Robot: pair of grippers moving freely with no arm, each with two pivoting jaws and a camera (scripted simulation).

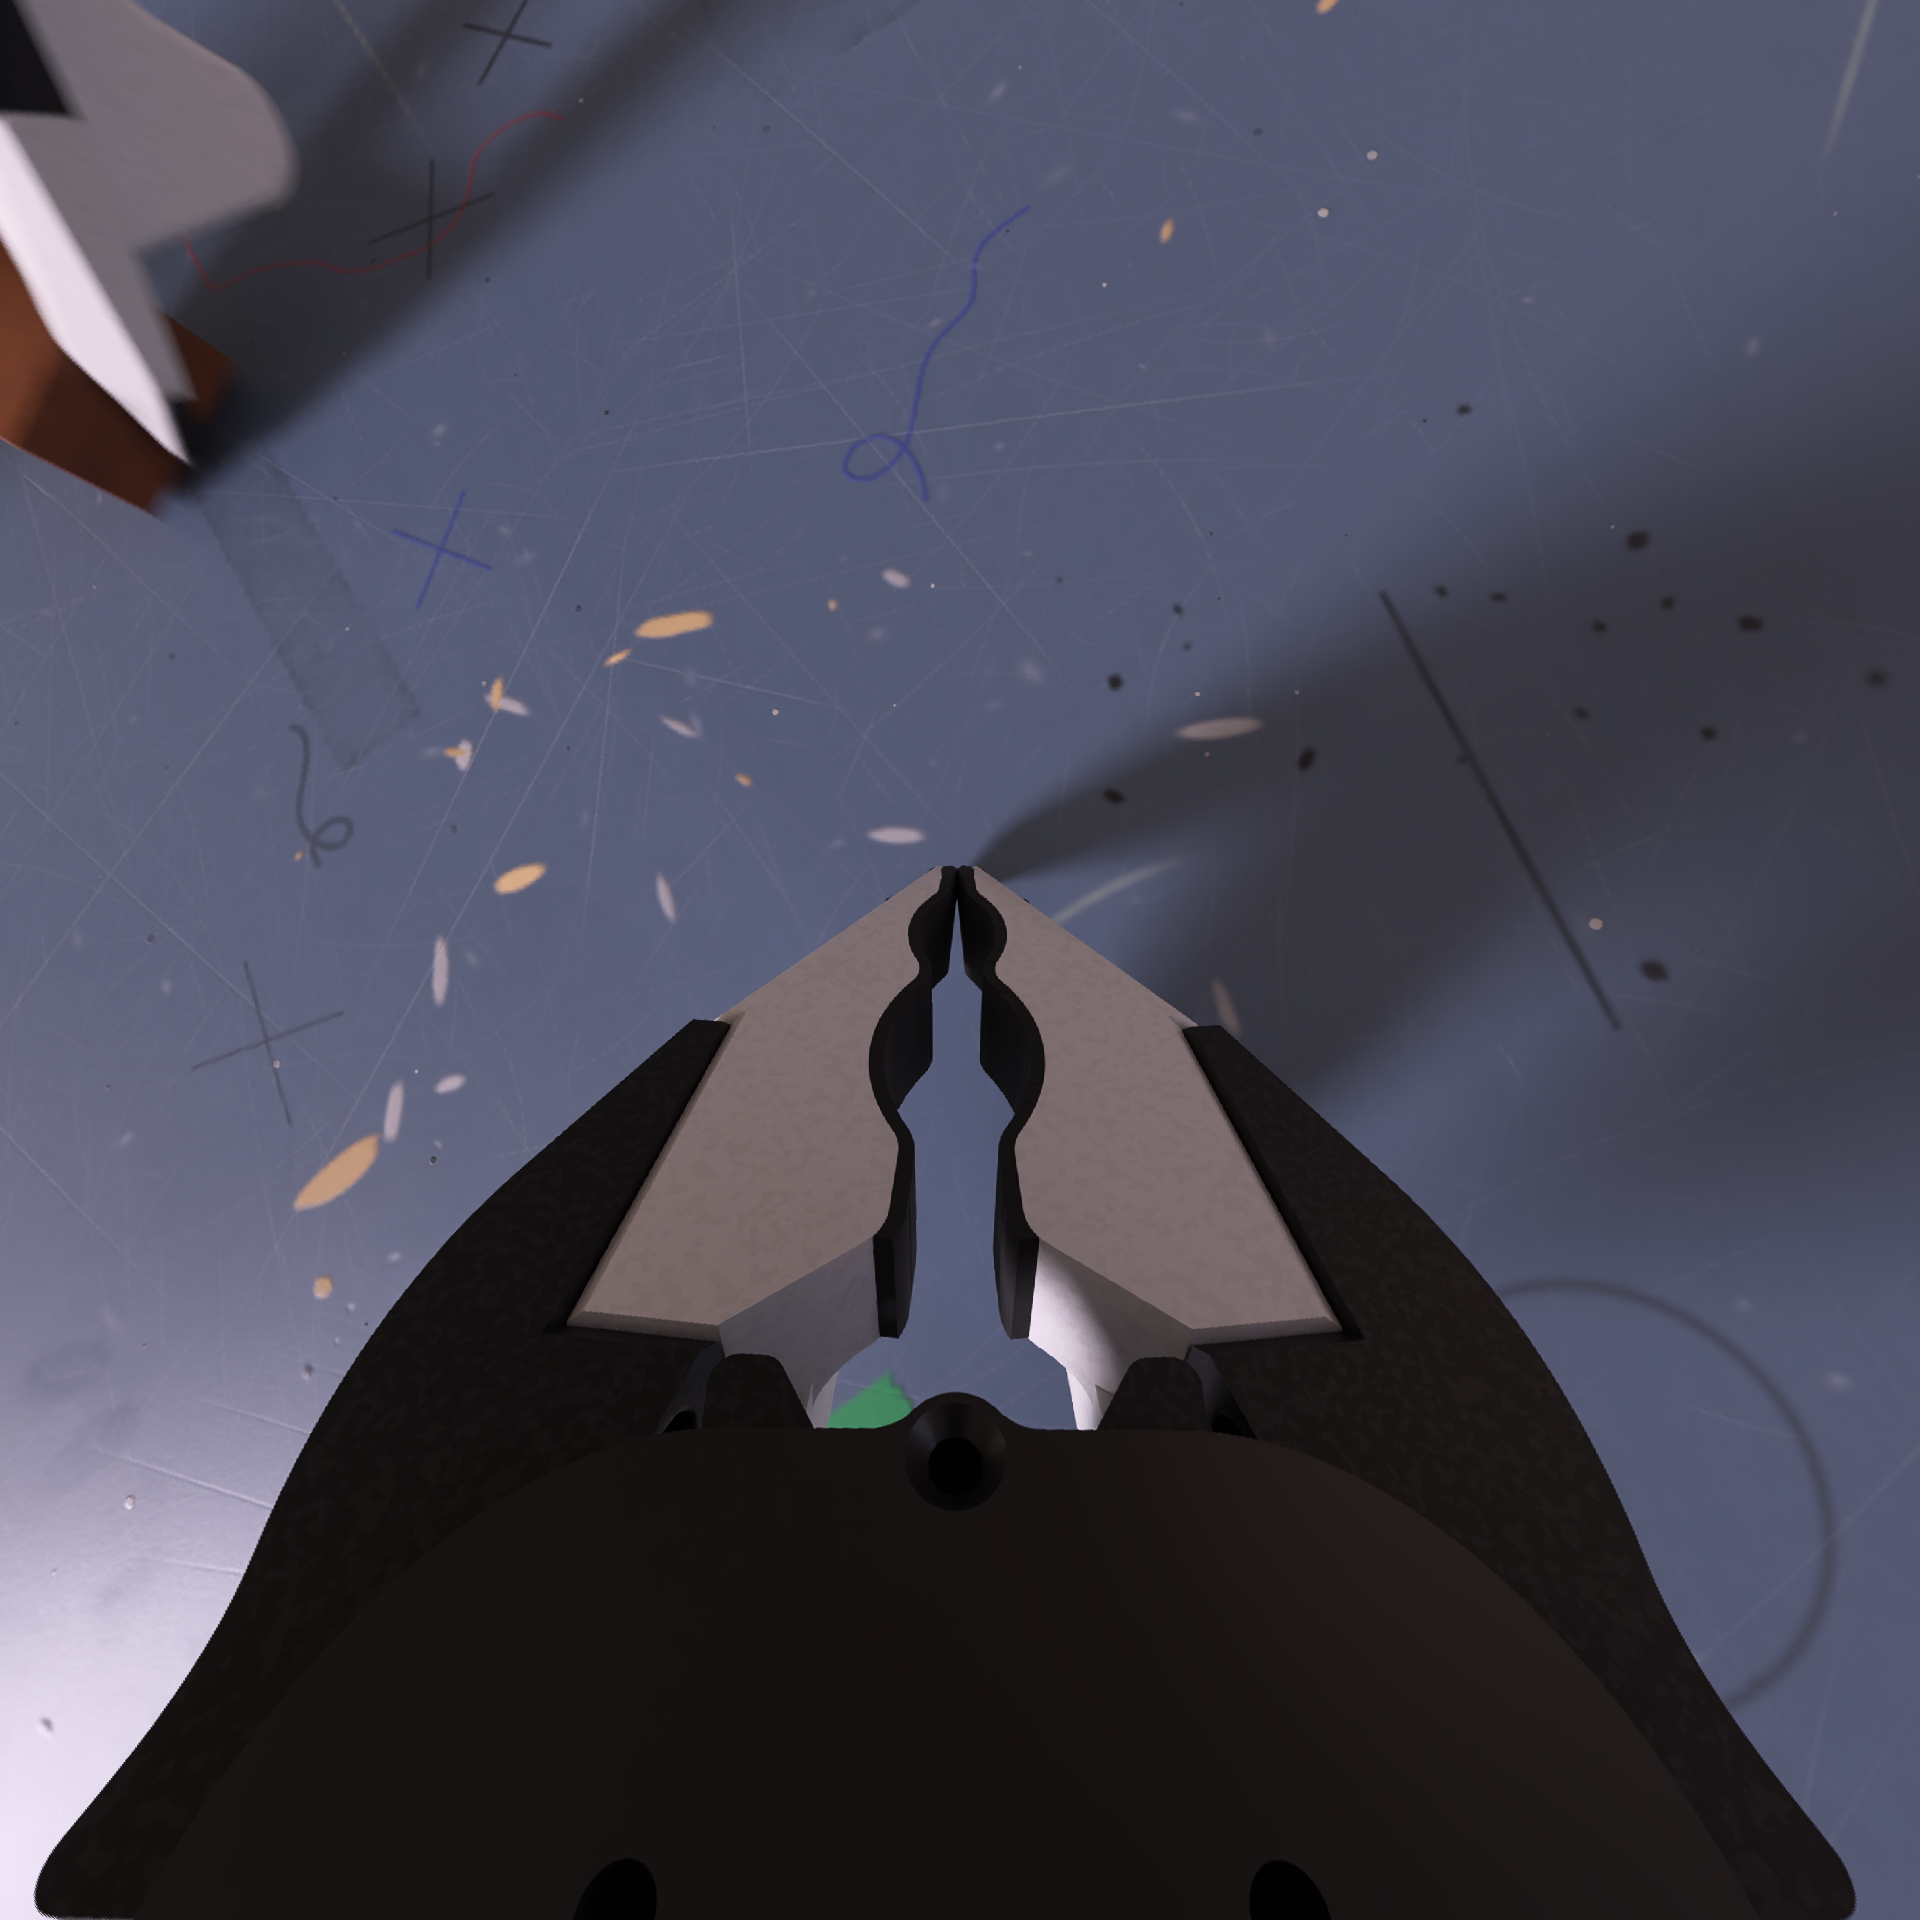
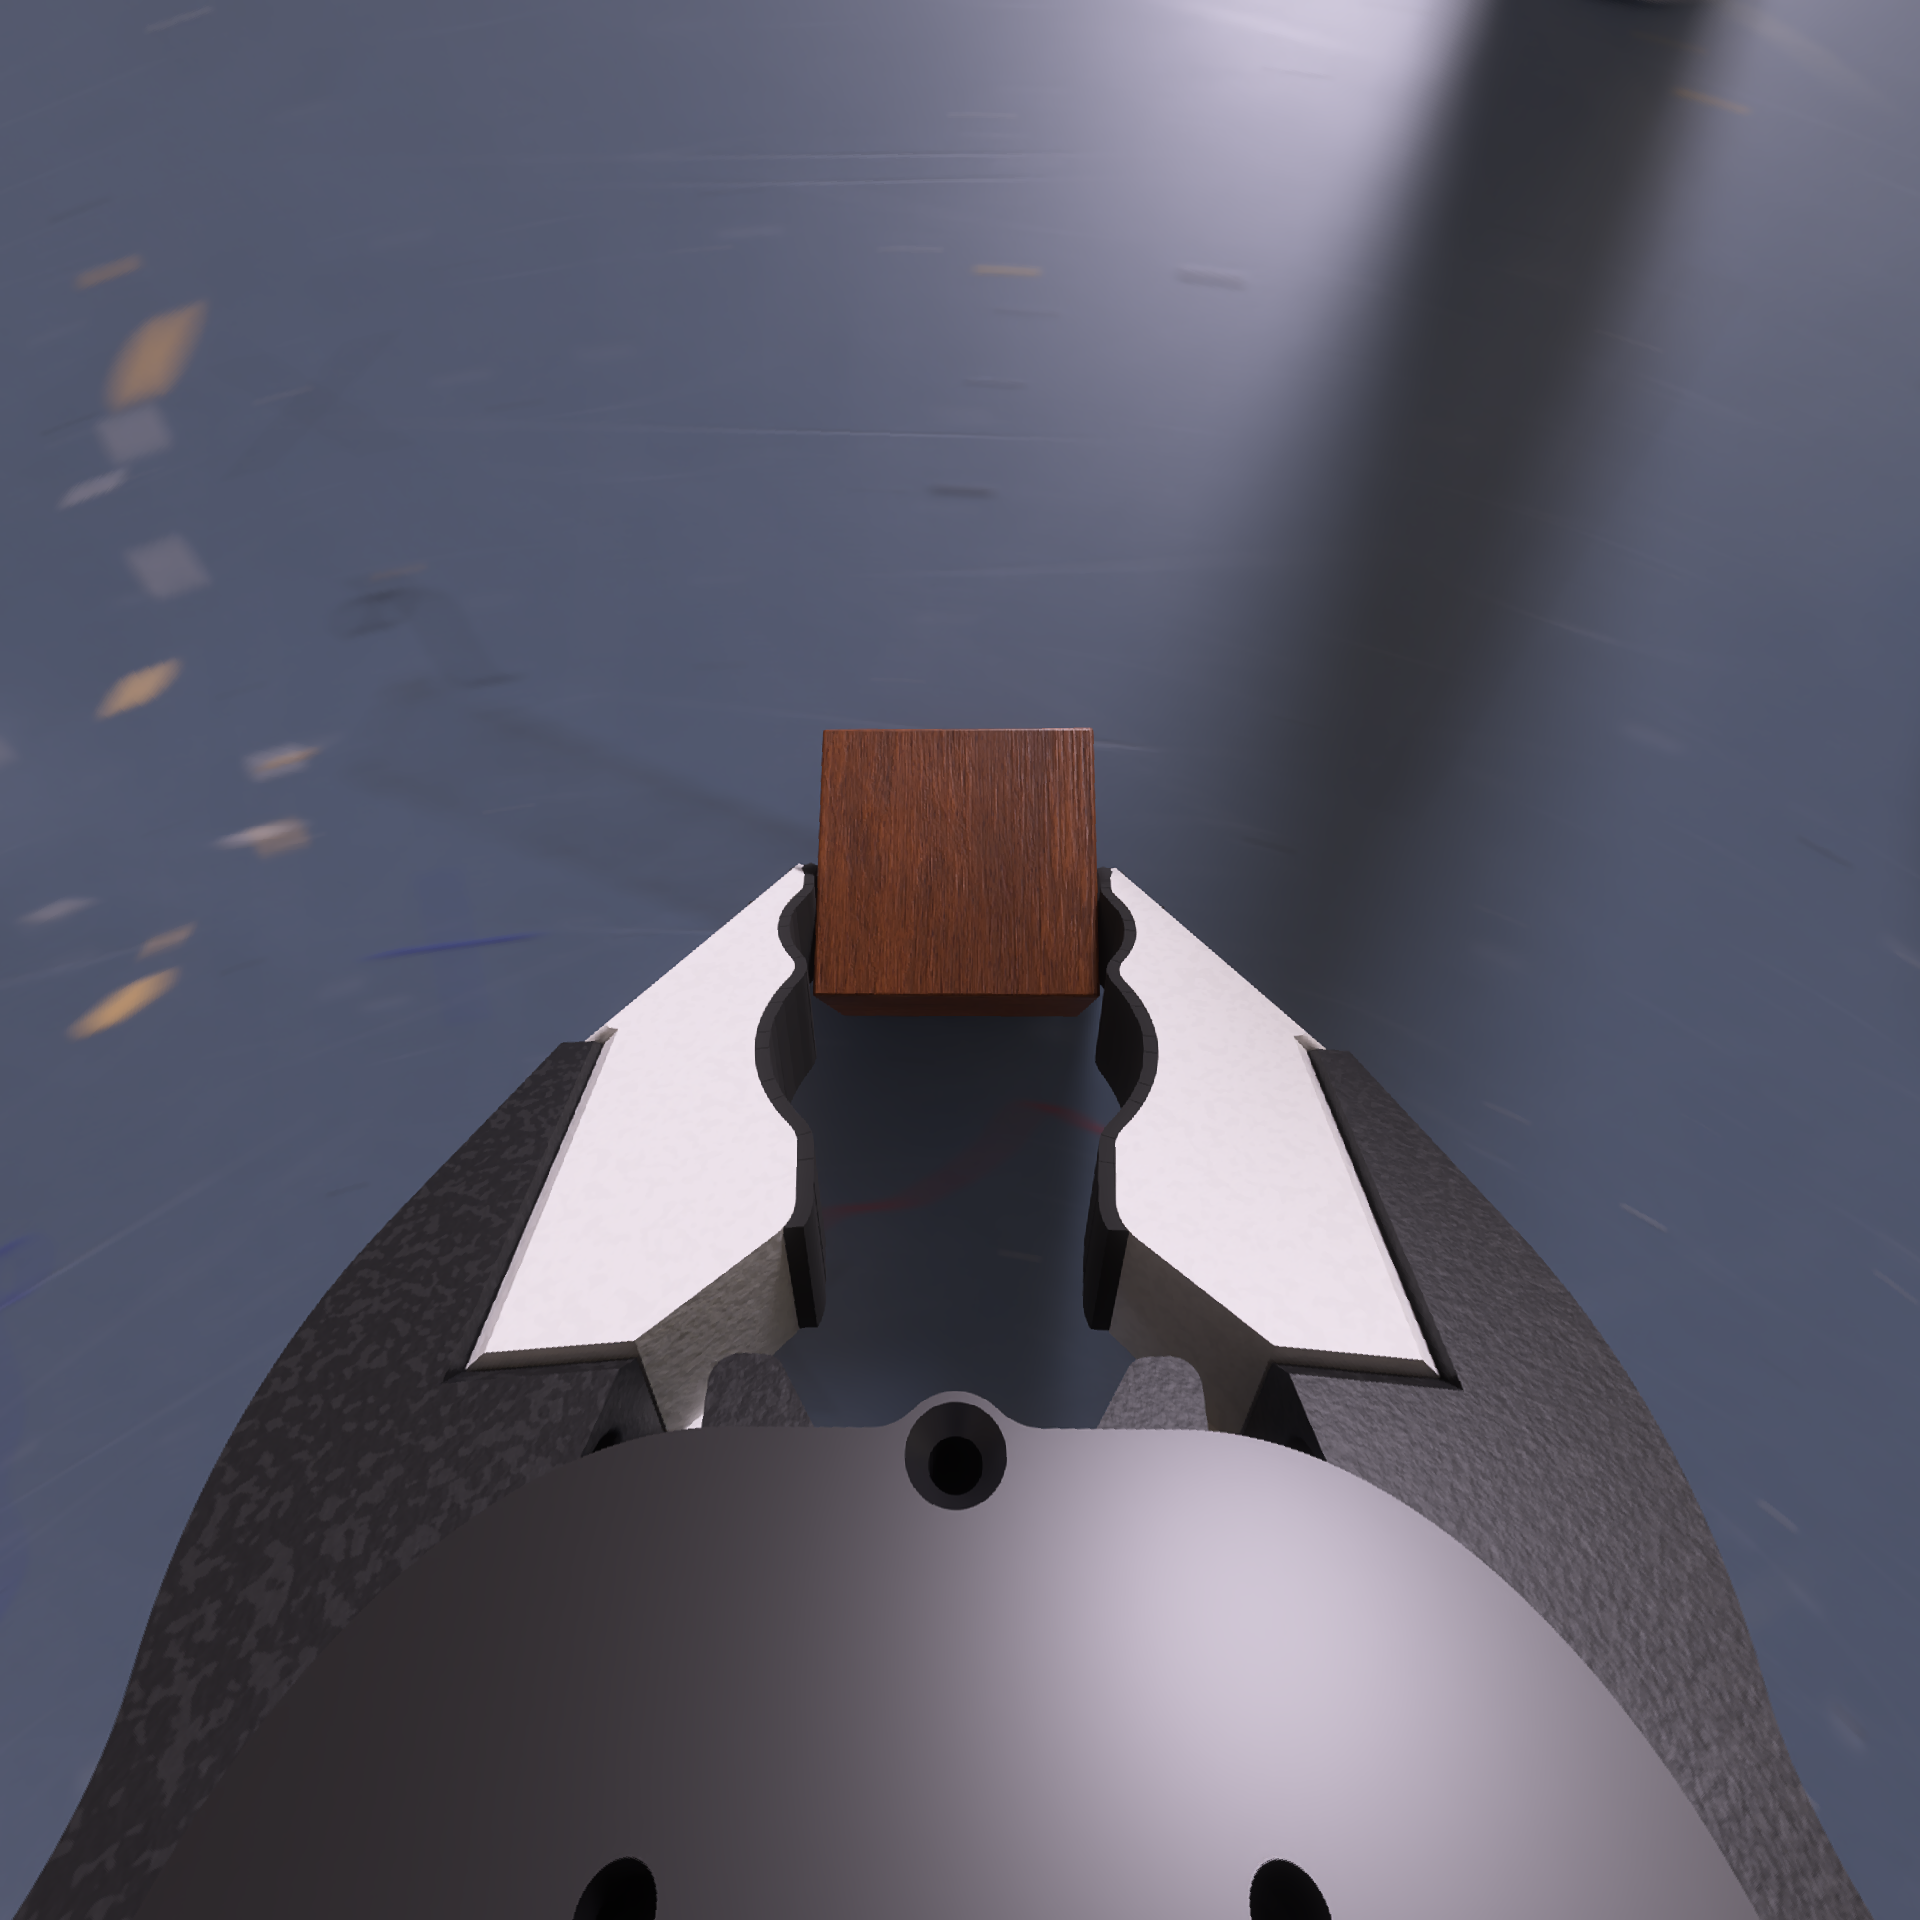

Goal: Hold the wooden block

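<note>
The wooden block is a dark reddish-brown cube. In the right wrist view it sits between my right gripper's fingertips, which are shut on its two sides, with its far half sticking out past them. The block casts a shadow on the surface below. In the left wrist view the block shows at the top left edge, partly hidden by a white finger of the right gripper. My left gripper is shut and empty, tips together, well to the right of the block.
The surface is blue-grey, scratched, marked with pen crosses and scribbles and flecked with pale and tan chips. A small green thing shows under the left gripper's base.
</note>
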